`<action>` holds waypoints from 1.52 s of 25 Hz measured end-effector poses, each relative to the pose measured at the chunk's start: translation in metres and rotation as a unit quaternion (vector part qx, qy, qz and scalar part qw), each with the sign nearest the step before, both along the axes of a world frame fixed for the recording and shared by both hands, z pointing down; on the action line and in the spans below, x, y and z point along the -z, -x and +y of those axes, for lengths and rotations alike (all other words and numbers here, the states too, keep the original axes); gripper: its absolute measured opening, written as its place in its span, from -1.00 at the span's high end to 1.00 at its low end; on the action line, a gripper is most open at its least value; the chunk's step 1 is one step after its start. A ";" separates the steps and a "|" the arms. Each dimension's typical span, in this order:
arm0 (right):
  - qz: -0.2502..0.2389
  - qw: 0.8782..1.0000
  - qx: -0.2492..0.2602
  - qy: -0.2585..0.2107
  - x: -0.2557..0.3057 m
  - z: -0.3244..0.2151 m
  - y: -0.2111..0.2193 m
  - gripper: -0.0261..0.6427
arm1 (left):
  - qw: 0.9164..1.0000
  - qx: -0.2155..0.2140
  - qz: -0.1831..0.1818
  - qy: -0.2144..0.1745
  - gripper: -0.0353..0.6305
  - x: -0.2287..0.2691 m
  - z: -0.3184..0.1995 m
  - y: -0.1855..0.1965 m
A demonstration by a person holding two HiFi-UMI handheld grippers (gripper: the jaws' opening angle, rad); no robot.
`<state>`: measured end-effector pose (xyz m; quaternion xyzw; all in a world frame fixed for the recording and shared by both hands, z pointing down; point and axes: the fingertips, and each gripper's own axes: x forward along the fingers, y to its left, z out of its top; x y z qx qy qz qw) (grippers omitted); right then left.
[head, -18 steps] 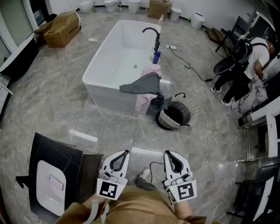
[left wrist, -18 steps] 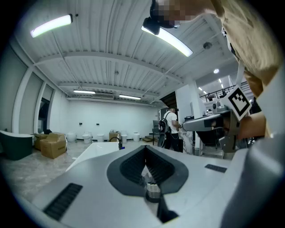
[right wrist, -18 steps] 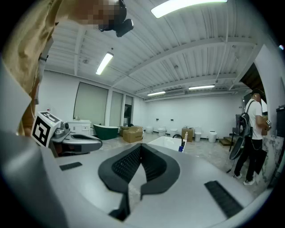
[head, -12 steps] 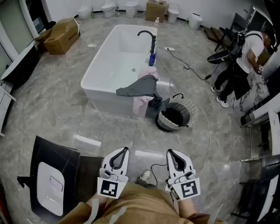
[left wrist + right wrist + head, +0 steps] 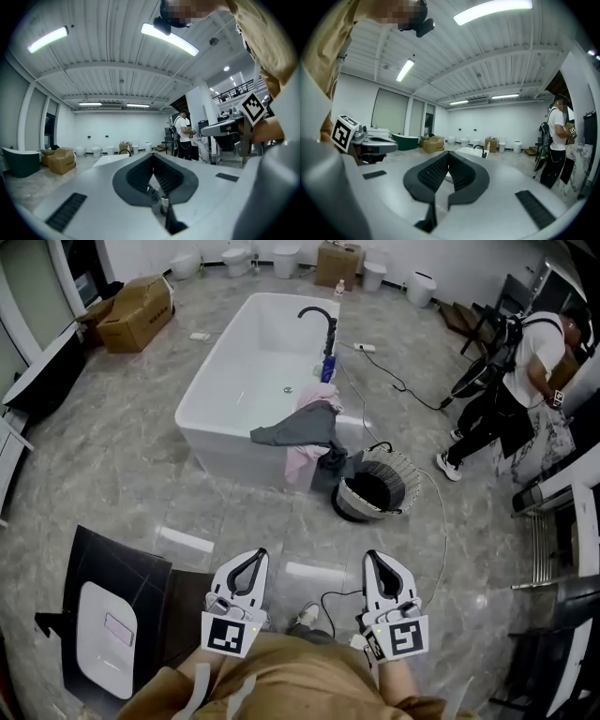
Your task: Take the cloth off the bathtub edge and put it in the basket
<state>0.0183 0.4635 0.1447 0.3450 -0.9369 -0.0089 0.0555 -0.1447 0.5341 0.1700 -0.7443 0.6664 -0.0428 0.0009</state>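
Grey and pink cloth (image 5: 302, 426) drapes over the white bathtub (image 5: 251, 371) edge, just beside the basket (image 5: 412, 472).

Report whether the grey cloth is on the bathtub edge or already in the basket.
On the edge: the grey cloth is draped over the near corner of the white bathtub, beside the woven wicker basket, not in it.
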 end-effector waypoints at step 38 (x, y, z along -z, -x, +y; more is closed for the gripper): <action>0.053 0.998 0.029 0.025 -0.025 -0.231 0.125 0.90 | 1.000 0.007 0.012 -0.006 0.87 -0.016 -0.241 0.117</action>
